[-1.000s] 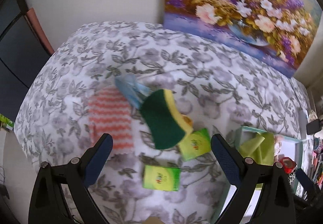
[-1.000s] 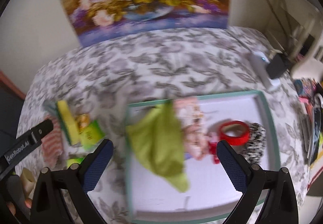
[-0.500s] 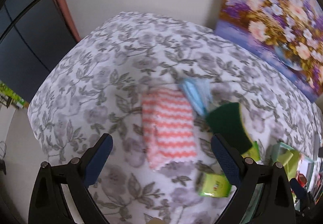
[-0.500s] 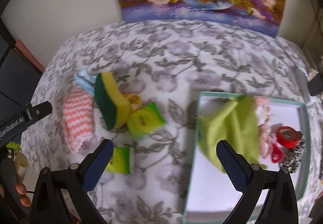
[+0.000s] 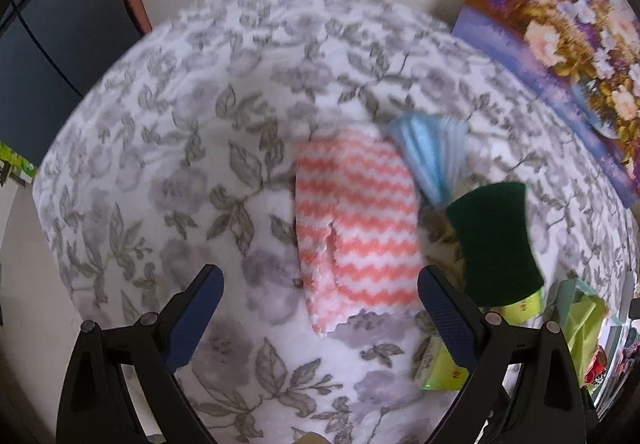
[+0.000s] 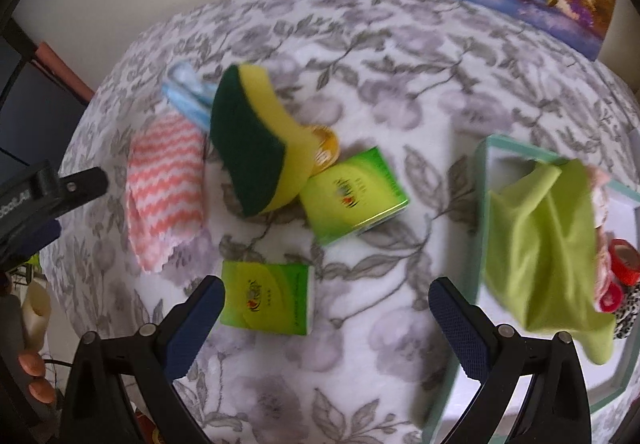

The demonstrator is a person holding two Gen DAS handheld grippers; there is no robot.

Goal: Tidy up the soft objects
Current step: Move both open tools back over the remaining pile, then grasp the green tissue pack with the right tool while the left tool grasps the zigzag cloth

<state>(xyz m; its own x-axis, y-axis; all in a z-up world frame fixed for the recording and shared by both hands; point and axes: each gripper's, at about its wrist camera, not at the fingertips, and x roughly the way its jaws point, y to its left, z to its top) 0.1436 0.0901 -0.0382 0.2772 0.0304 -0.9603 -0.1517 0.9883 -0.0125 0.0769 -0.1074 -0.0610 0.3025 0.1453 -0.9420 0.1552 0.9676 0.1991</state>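
Both cameras look down, fairly close, over their own fingers. The left faces the striped cloth point(image 5: 356, 228) at centre; the right sees that cloth point(image 6: 166, 187) at nine o'clock, also sharing the sponge point(image 6: 250, 139).

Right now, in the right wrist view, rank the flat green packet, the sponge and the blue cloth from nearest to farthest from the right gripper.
1. Flat green packet, on the tablecloth just ahead of the right gripper, toward its left finger.
2. Sponge, farther back and left, leaning on the other green packet.
3. Blue cloth, farthest, behind the sponge's left edge.
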